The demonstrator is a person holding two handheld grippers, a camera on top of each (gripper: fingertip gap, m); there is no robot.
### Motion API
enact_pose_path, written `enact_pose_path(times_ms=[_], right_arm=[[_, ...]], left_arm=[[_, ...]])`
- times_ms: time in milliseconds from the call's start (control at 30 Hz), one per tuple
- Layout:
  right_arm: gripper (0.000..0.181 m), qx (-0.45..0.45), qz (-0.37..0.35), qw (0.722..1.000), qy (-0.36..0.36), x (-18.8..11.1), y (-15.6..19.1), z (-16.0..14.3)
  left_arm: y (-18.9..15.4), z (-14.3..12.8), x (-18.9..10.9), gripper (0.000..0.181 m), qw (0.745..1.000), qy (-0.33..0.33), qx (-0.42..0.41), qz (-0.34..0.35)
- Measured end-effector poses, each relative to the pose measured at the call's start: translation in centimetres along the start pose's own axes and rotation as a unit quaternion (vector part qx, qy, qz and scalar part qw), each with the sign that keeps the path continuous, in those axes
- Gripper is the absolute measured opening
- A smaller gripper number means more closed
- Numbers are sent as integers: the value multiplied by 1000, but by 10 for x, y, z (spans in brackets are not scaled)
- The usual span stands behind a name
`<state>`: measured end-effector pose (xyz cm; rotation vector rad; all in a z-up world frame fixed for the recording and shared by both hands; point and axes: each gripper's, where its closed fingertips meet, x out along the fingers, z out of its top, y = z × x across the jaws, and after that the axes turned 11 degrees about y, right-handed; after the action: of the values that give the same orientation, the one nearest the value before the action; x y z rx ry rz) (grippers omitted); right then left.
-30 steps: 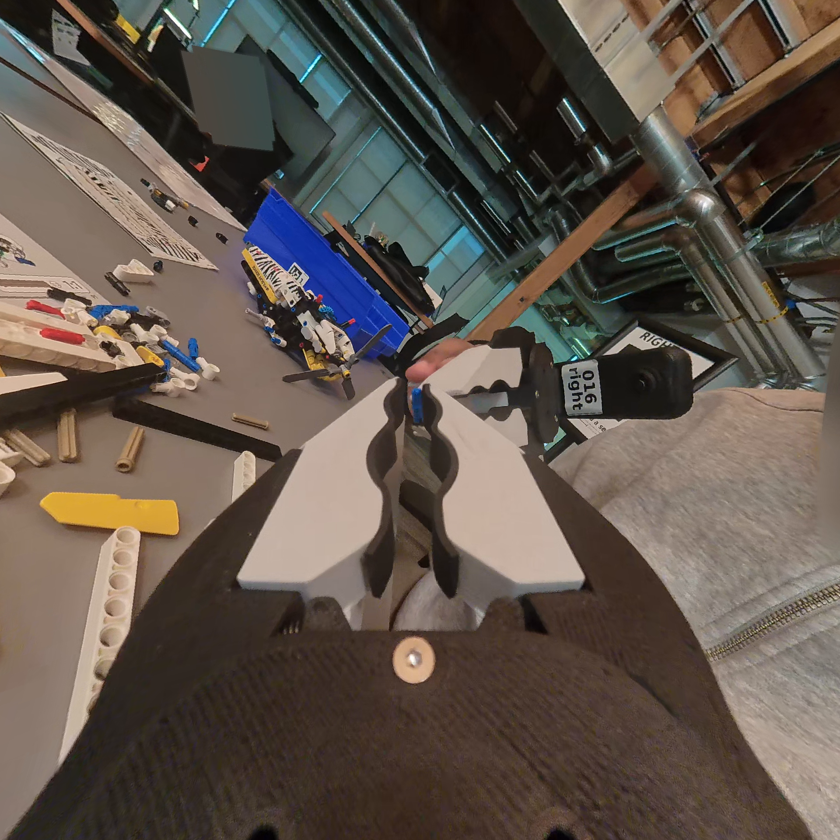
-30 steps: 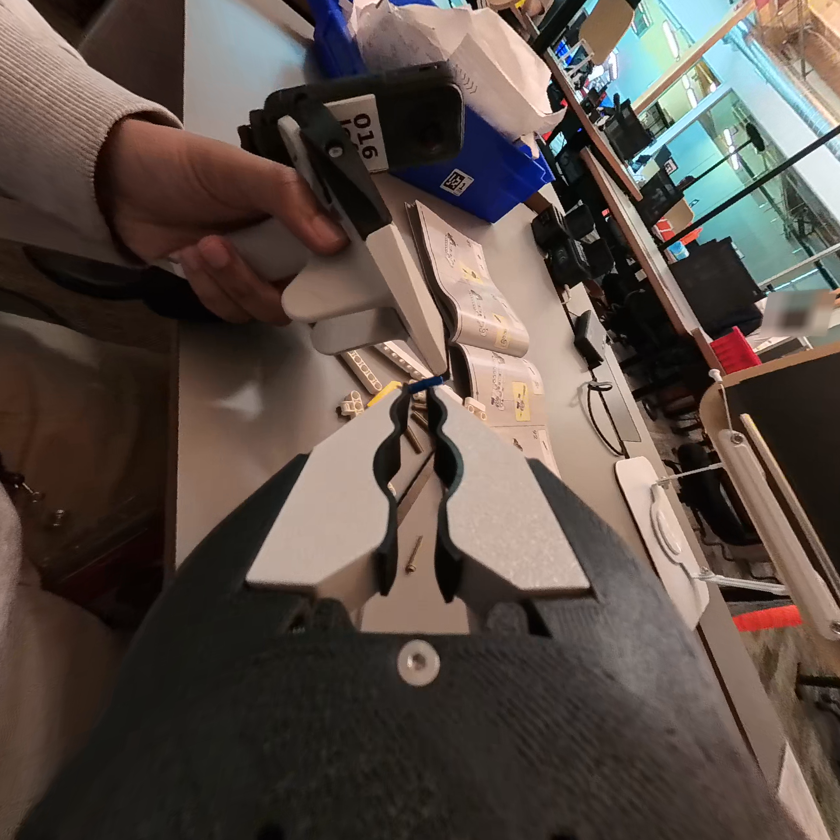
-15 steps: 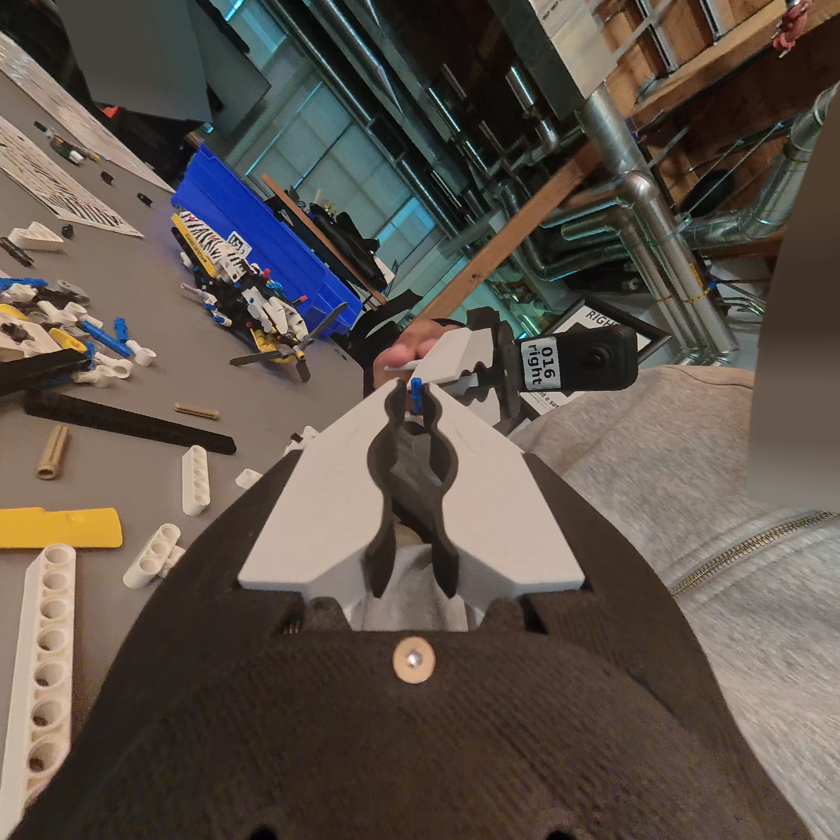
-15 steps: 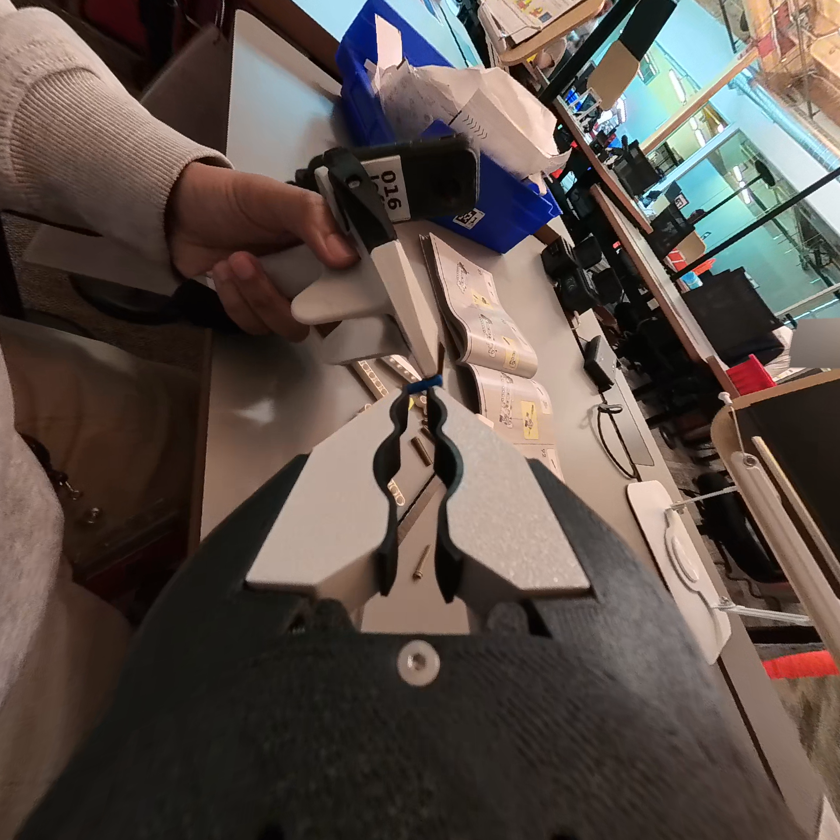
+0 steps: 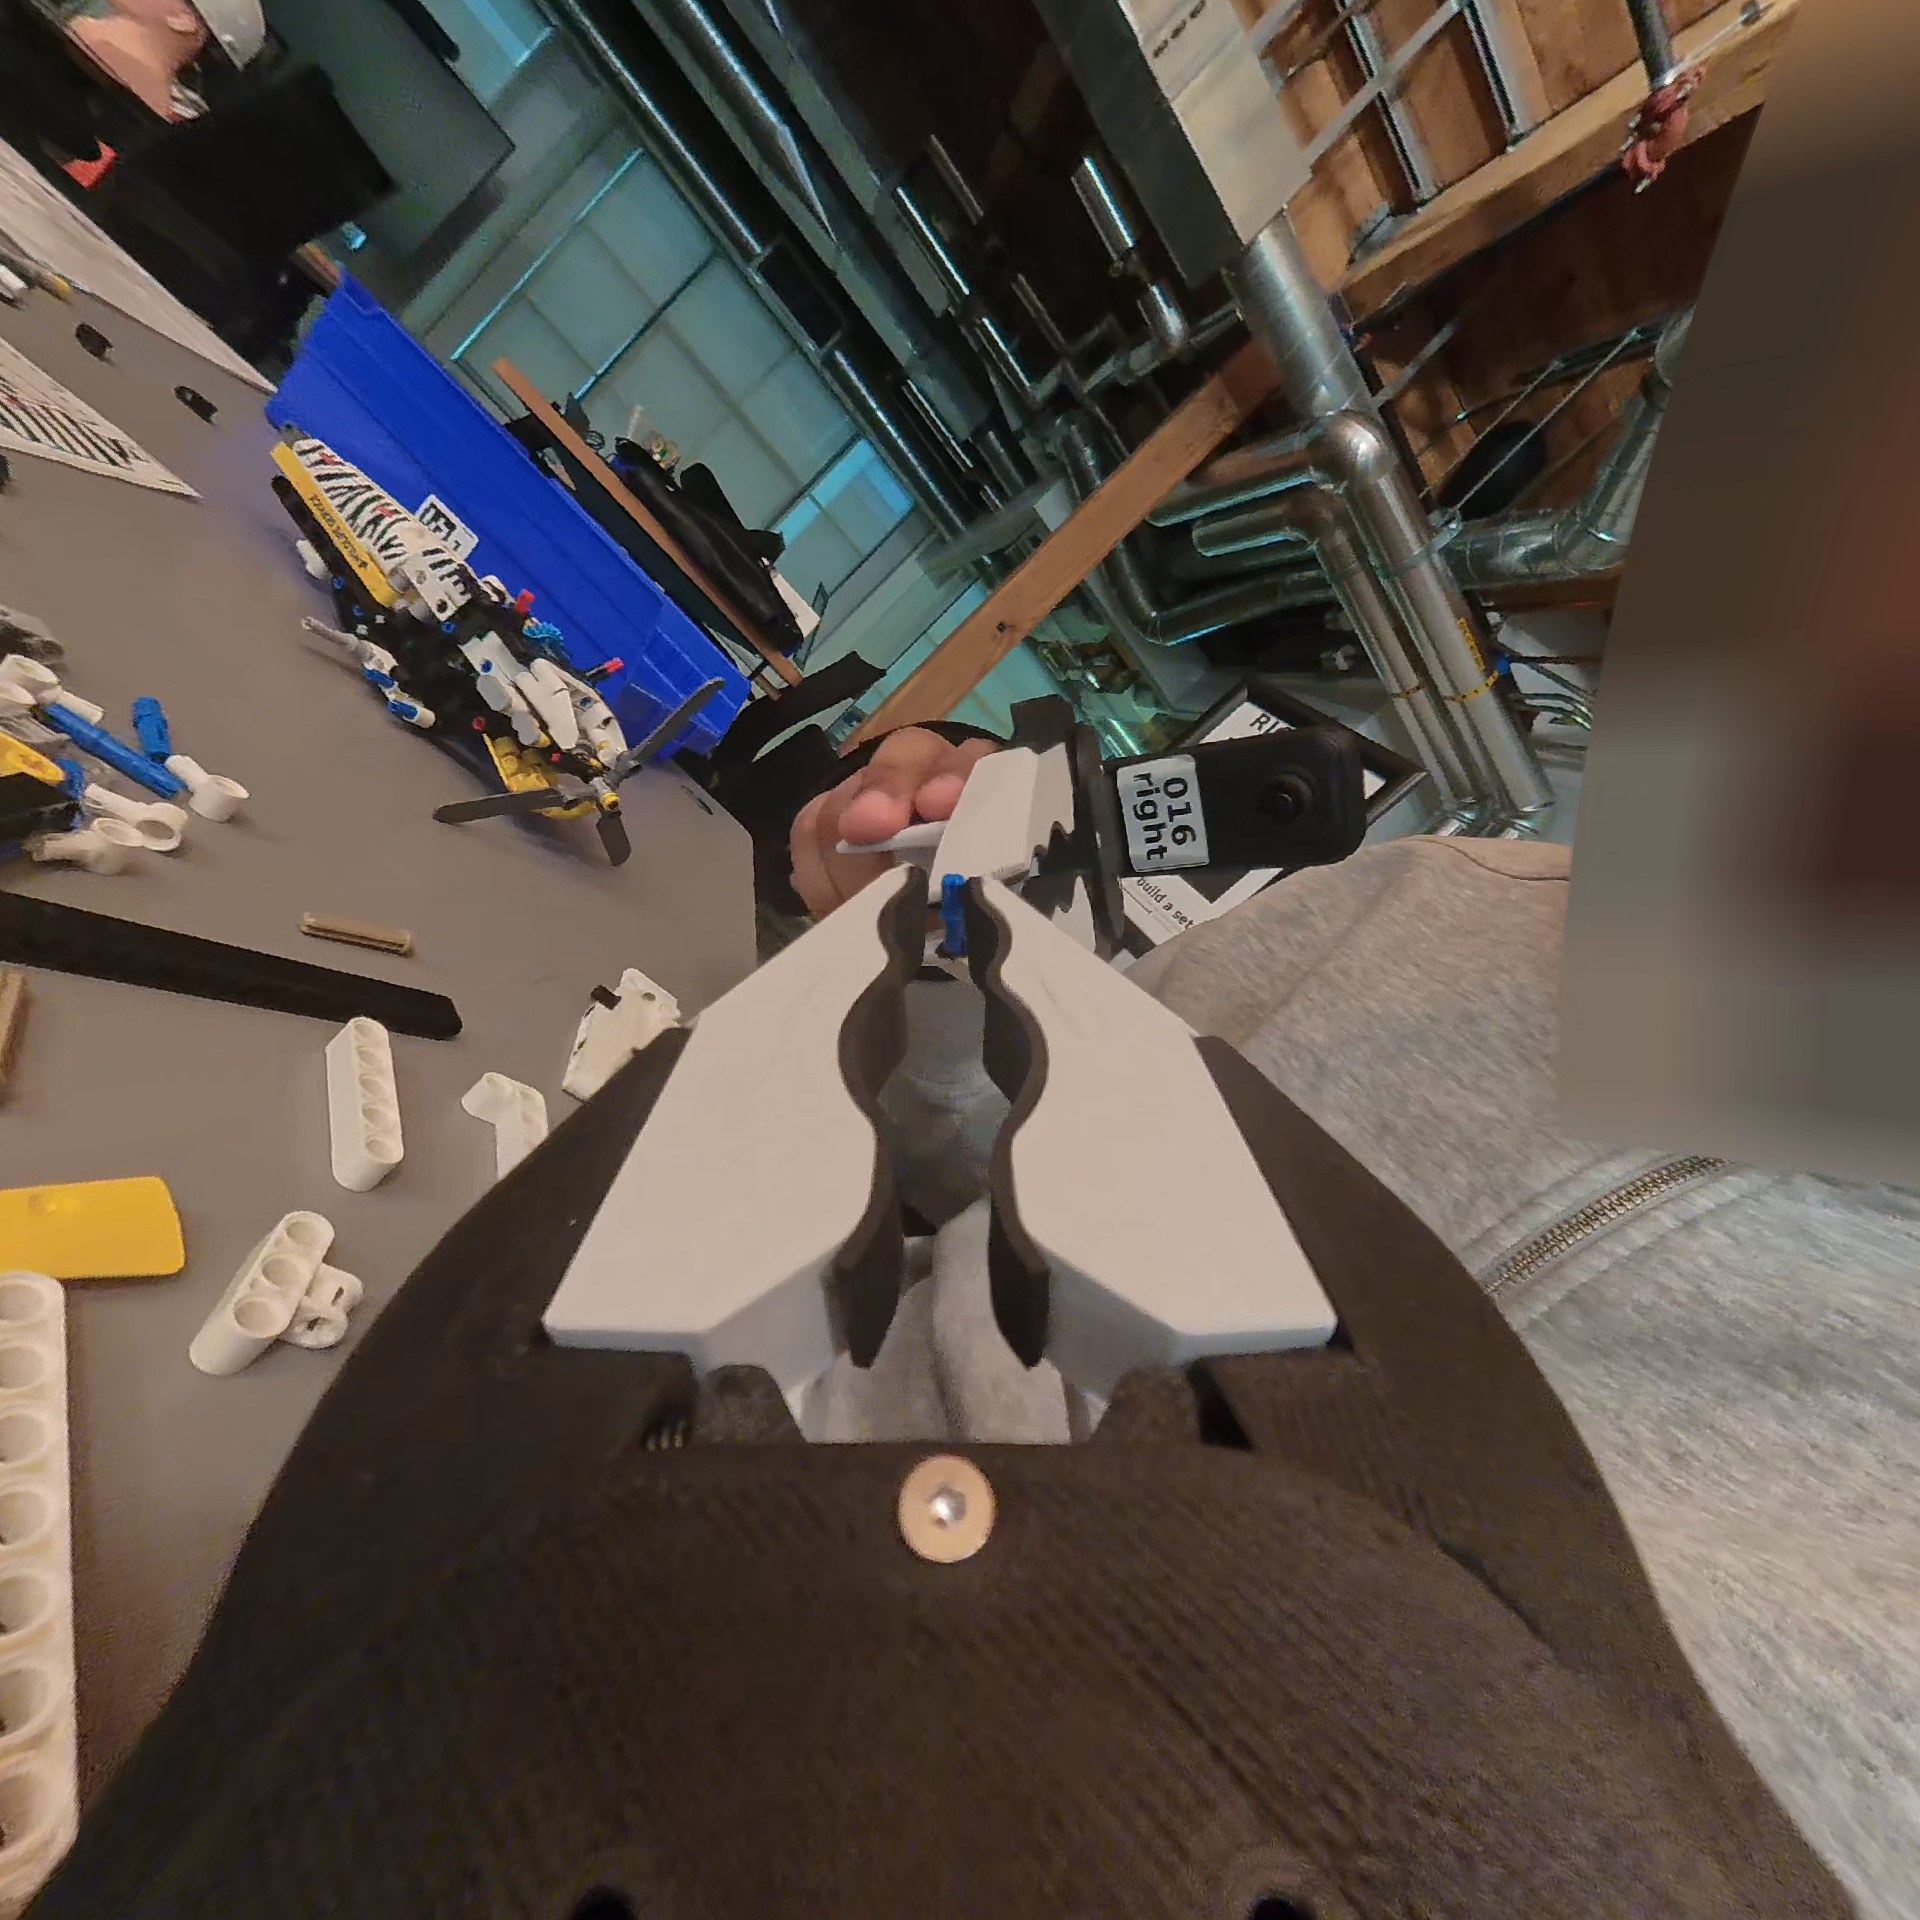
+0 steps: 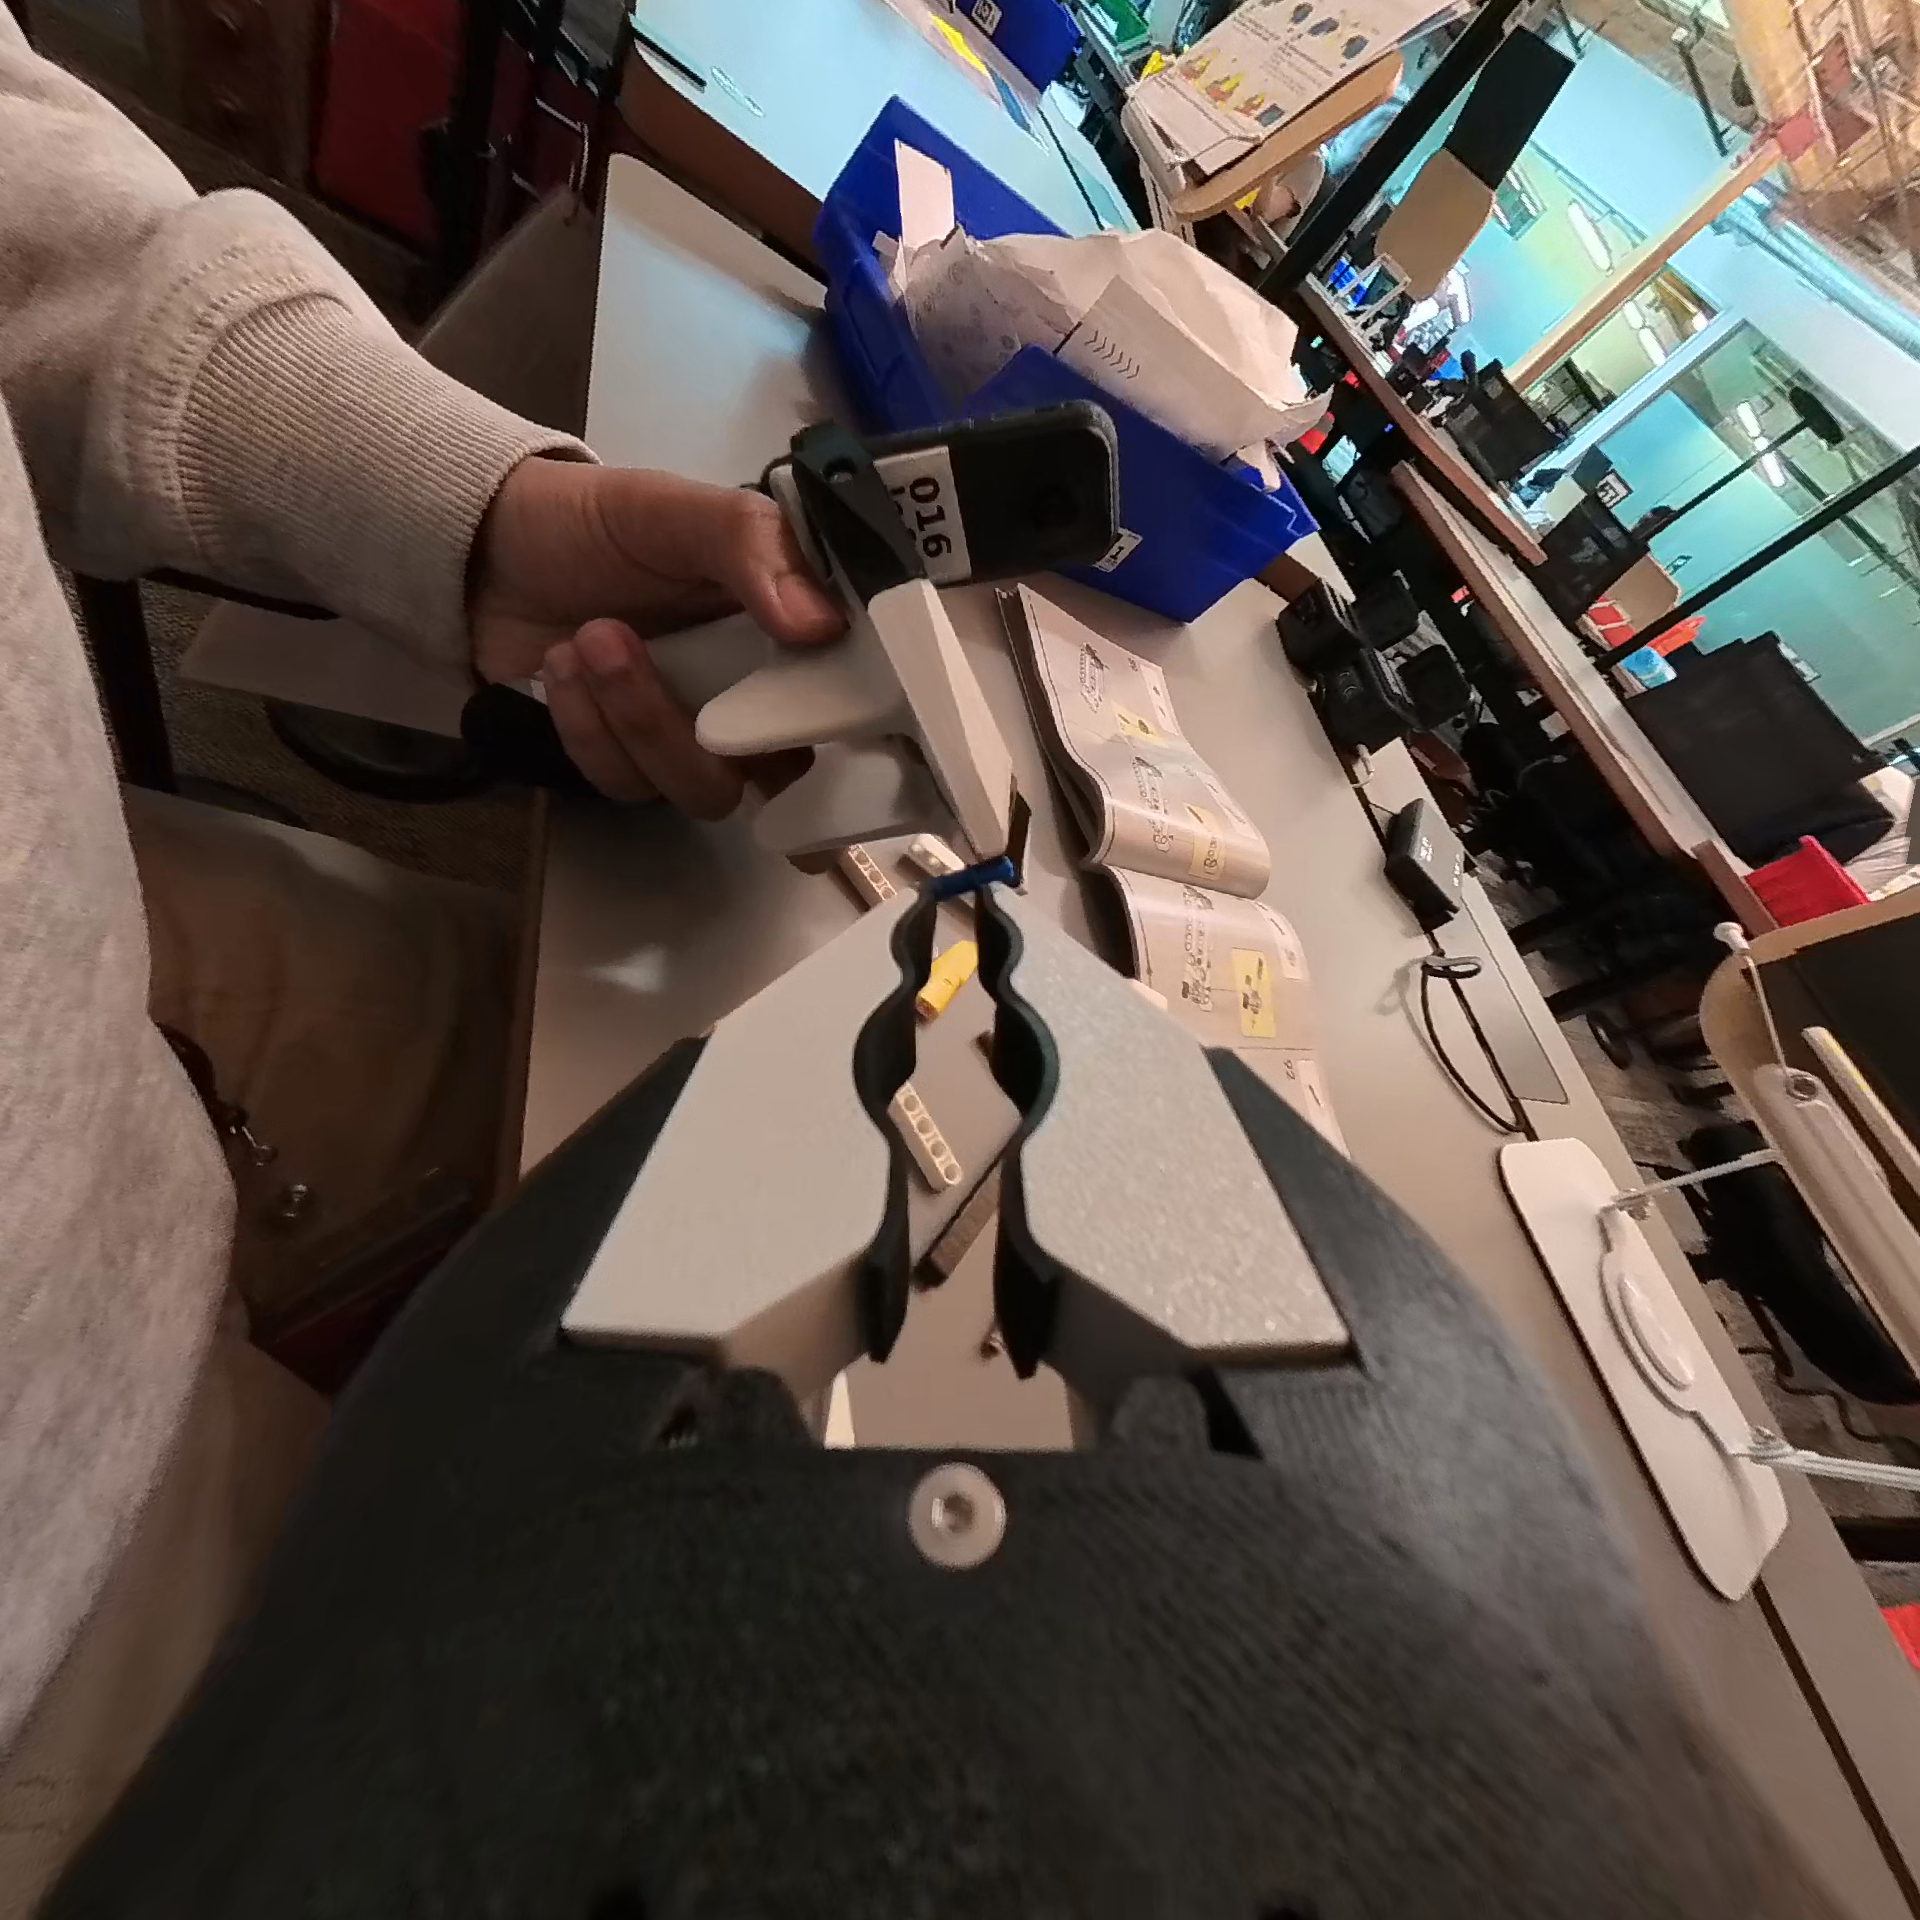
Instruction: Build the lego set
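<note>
Both grey two-finger claws meet tip to tip above the bench: left gripper and right gripper each pinch the small blue plastic pin (crosswise at both tips).

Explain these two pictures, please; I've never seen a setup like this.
No robot here: a person holds a hand-held gripper in each hand, each with a camera looking along its jaws. One picture looks out from the left gripper, the other from the right gripper, so each also shows the other tool and the hand gripping it. On the grey table lie loose white beams, a yellow panel, a half-built model, an instruction booklet and a blue bin. A small blue pin sits where both jaws meet; the left seems to pinch it.
</note>
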<state>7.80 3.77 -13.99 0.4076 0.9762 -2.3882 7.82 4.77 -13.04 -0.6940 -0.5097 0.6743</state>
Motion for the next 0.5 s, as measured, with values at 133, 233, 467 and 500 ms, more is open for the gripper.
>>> enact_pose_path(times_ms=[133,233,467,500], right_arm=[[6,10,11,1000,-15,-2,1,4],[6,32,31,998,-36,-5,4,9],[6,81,60,992,-75,-9,6,17],[6,84,62,992,-78,-9,6,17]], left_arm=[[-4,-1,0,7,1000,2,-6,-20],[-10,-3,2,9,999,8,-9,-42],[-17,-5,3,9,998,12,-6,-65],[-17,-5,3,9,998,13,-6,-67]])
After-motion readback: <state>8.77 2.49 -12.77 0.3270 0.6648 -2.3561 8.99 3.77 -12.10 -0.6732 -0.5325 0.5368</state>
